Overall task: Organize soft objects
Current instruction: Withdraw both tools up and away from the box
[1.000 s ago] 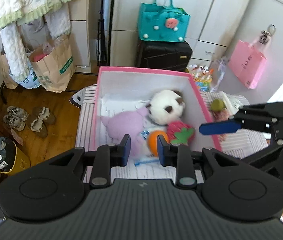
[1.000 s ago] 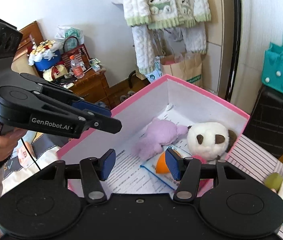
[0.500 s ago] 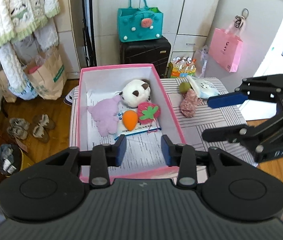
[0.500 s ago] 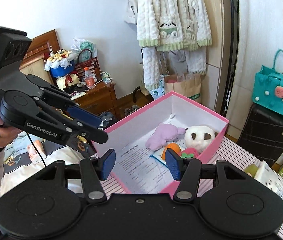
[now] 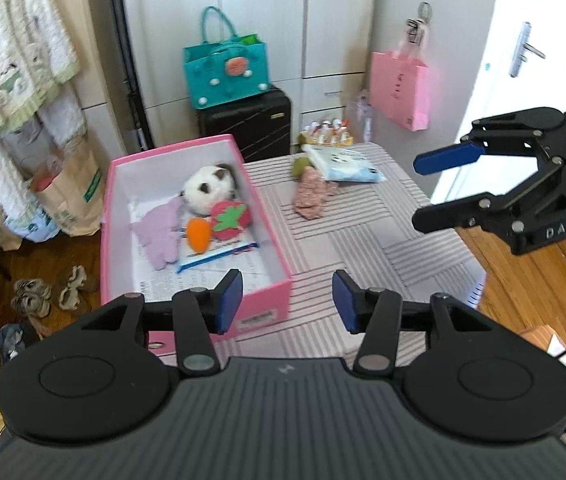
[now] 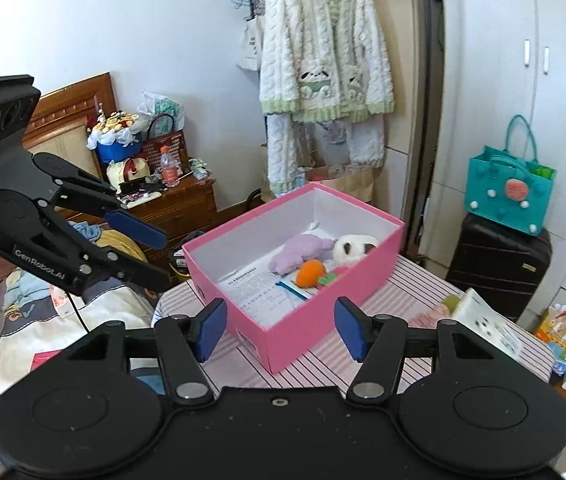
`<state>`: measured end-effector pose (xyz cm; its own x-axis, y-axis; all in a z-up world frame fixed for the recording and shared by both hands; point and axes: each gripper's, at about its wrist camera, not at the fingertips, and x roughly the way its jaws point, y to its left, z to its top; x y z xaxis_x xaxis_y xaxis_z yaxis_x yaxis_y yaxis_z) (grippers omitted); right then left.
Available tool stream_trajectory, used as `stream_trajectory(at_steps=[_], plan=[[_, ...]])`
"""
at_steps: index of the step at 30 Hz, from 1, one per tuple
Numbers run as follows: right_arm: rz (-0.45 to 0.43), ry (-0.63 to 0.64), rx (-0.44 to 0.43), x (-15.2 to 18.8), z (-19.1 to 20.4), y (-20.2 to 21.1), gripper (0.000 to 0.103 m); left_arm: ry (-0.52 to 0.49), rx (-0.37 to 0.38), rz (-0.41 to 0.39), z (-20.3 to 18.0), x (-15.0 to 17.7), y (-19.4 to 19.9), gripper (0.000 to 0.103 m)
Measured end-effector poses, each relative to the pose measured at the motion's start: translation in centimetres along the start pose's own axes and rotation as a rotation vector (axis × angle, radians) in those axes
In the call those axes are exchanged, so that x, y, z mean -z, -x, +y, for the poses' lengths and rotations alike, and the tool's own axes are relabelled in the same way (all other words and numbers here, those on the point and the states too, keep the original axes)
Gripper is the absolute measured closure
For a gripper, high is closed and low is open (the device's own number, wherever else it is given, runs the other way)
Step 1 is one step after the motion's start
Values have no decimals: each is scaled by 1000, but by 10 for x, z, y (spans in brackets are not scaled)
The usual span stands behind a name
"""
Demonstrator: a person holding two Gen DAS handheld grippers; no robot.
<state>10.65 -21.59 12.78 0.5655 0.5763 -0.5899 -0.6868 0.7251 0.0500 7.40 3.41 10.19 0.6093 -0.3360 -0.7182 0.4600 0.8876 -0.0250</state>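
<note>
Both grippers stood back from the pink box (image 5: 199,216), each empty. The left gripper (image 5: 287,300) had its fingers partly apart and opening, with nothing between them; the right gripper (image 6: 281,328) likewise was about half open and widening, holding nothing.

The box sat on the striped desk (image 5: 363,248), its long axis running away from the left camera. Inside lay a lilac plush (image 5: 159,236), a panda plush (image 5: 209,190), an orange carrot toy (image 5: 199,233) and a strawberry toy (image 5: 230,219), resting on printed papers (image 5: 187,276).

Outside the box, on the far part of the desk, a pink knitted item (image 5: 313,196) lay crumpled with its long axis running roughly toward the box's far end. A green soft object (image 5: 301,166) sat just beyond it, touching or nearly touching a white pack (image 5: 345,164) that overlapped the knitted item.

Judged step: between placements, with the task partly done. The next move would call for a reach across the desk to the knitted item, fingers closing across its narrow width, then a carry over the box wall
</note>
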Motion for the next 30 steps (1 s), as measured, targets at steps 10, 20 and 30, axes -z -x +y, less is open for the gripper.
stream_trajectory(at_steps=[10, 20, 30], plan=[[-13, -78, 31, 49, -25, 27, 34, -61, 58, -69, -43, 13, -19, 53], [-40, -131, 81, 81, -59, 33, 29, -65, 88, -144, -70, 0, -48, 44], [-80, -139, 253, 104, -126, 11, 25, -23, 79, -209, -83, -43, -106, 35]])
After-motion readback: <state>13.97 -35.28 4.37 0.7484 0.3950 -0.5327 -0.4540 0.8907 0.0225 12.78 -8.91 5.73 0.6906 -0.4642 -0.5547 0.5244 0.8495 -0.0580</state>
